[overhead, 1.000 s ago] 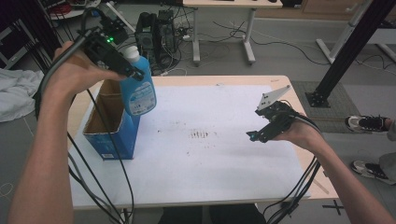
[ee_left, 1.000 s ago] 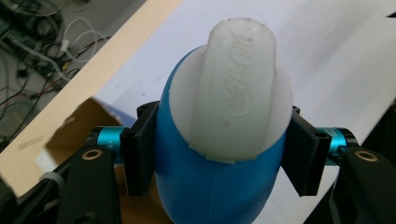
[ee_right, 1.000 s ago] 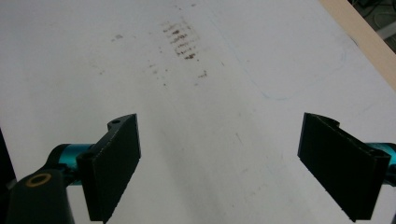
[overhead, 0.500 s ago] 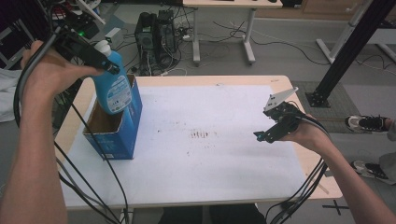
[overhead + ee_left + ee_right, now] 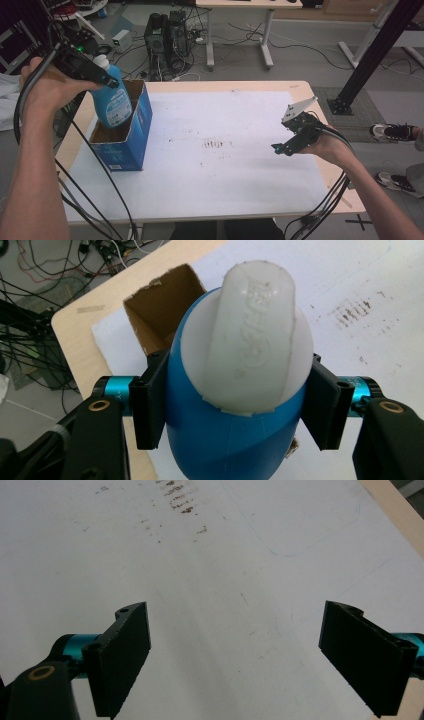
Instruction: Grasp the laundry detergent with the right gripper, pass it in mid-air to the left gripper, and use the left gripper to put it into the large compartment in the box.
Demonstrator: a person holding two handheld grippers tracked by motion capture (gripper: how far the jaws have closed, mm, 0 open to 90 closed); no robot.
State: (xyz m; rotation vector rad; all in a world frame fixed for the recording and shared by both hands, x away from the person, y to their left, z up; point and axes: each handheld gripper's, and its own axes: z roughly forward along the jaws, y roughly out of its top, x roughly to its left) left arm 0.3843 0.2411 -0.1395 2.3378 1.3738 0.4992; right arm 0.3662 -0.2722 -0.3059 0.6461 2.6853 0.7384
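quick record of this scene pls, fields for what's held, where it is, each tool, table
held: blue bottle with white cap
holder: left tool, jaws clamped on the bottle's sides below the cap
bottle place: tilted, lower part inside the open top of the box
box: blue outside, brown cardboard inside, upright at the table's left end
right tool: open, nothing between its jaws, over the white sheet
table: wood edge, white sheet with small dark marks near the middle

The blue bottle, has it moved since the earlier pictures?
Yes. The blue bottle, clamped in the left gripper, has come down and left: its lower part now sits inside the open box, where before it hung above the box's right edge.
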